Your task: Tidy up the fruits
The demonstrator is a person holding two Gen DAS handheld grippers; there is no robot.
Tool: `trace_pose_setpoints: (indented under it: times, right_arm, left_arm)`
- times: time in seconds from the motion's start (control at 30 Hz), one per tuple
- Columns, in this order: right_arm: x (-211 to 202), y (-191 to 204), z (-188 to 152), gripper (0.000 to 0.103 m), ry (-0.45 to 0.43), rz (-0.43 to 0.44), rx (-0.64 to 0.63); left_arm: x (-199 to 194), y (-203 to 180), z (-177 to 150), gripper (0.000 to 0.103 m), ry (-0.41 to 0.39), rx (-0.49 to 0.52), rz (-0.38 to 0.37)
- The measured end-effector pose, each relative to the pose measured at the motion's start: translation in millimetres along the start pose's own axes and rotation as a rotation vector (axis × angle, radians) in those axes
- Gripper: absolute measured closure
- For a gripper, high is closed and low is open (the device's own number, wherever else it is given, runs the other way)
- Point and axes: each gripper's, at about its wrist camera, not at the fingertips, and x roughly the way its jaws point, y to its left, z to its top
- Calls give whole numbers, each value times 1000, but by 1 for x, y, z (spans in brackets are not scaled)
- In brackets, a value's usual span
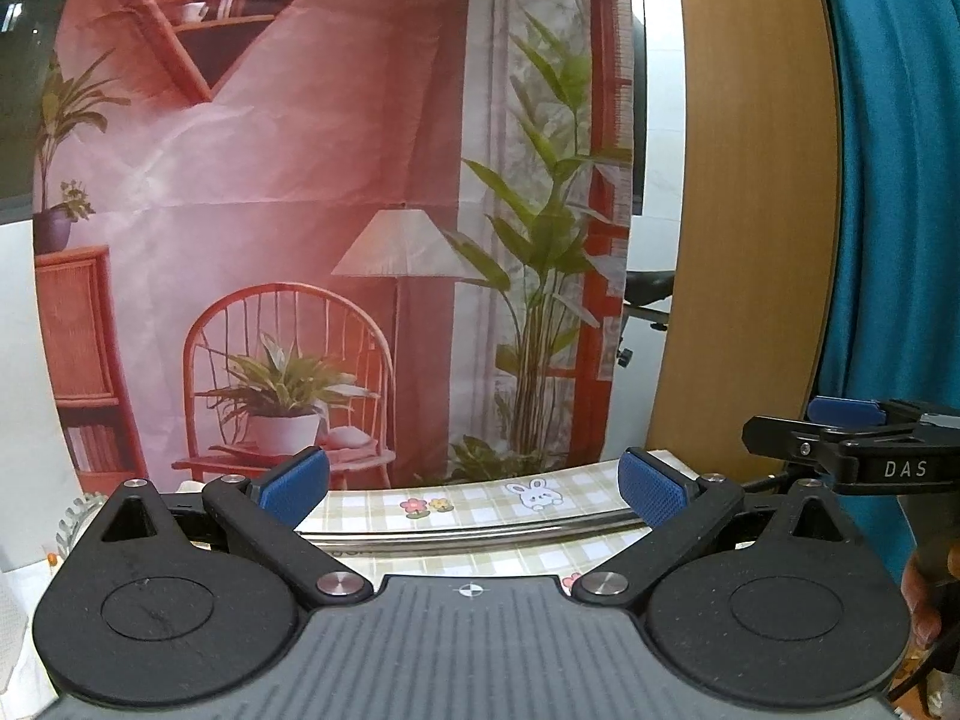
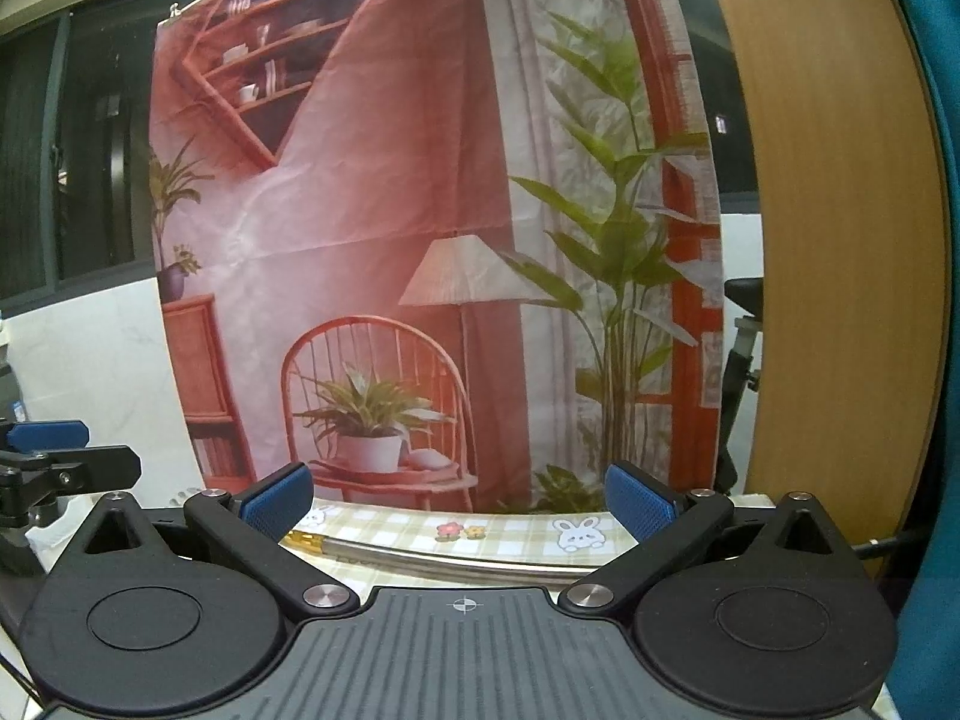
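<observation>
No fruit shows in either view. My left gripper [image 1: 474, 489] is open, its blue pads wide apart with nothing between them, held level above the checked tablecloth [image 1: 480, 501]. My right gripper [image 2: 459, 501] is also open and empty, at about the same height over the tablecloth [image 2: 510, 525]. The right gripper [image 1: 840, 438] appears at the right edge of the left wrist view, and the left gripper [image 2: 48, 450] at the left edge of the right wrist view, so the two sit side by side.
A metal bar [image 1: 480, 531] lies across the cloth just beyond the fingers; the bar [image 2: 456, 561] has a brass end at its left. A printed backdrop [image 1: 336, 210] hangs behind the table. A wooden panel [image 1: 750, 210] and teal cloth [image 1: 888, 180] stand at the right. A white lacy item [image 1: 72, 516] lies at the left.
</observation>
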Motion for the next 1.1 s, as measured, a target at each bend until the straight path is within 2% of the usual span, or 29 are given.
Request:
trace_pose_setpoints:
  times: [0.37,0.6,1.1]
  right_arm:
    - [0,0,0,0,-1,0,0]
    - [-3,-2,2,0,1,1,0]
    - [-3,-2,2,0,1,1,1]
  left_arm:
    - [-2,-2,-1,0,15,11,29]
    - [-5,-7,-2,0,12,46,76]
    - [-6,-4,-2,0,19,35,63]
